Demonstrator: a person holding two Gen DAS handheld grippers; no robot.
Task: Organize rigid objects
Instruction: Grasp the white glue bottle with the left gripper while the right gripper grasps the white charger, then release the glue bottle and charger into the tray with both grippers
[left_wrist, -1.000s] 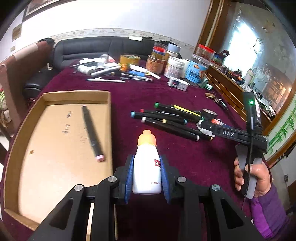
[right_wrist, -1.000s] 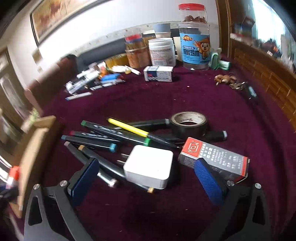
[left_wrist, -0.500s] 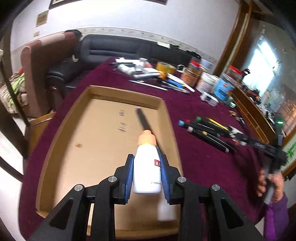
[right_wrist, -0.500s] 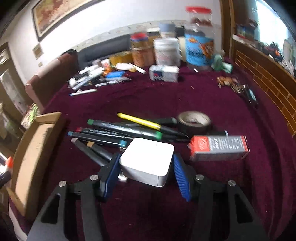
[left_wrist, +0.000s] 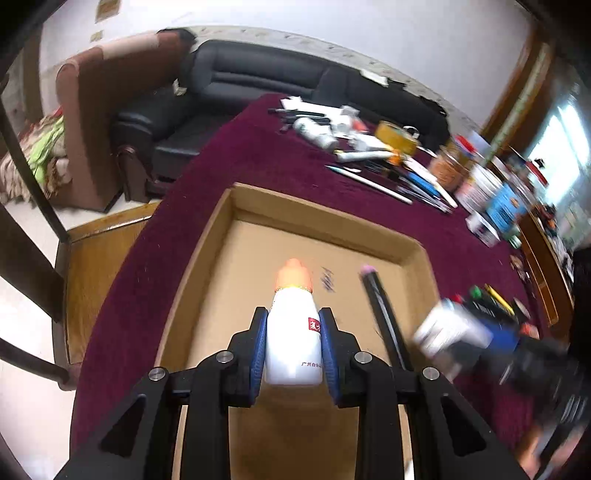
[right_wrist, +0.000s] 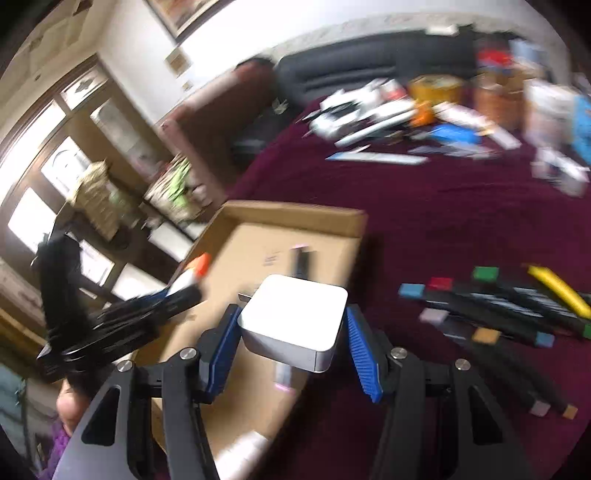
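Blue-padded fingers of the left gripper (left_wrist: 293, 341) are pressing on both sides of a white glue bottle (left_wrist: 294, 338) with an orange cap, holding it in the lower centre of the left wrist view, over the floor of a shallow cardboard tray (left_wrist: 225, 236). A black marker (left_wrist: 384, 317) with a pink end is lying inside the tray, just right of the bottle. The tray is sitting on a maroon tablecloth (left_wrist: 229, 166), with blurred clutter of pens, tubes and jars (left_wrist: 388, 162) spreading across the upper right.

The right gripper (right_wrist: 291, 336) is gripping a white square charger block (right_wrist: 293, 319) at the lower centre of its own view, its blue pads (right_wrist: 360, 354) closed in against the block's sides, though the right pad is looking slightly apart in the blur. The block is hanging over the tray's near right edge. A row of loose markers (right_wrist: 498, 306) with coloured ends is lying on the cloth at the right. At the left of this frame the other gripper is showing, blurred, with the bottle's orange tip.
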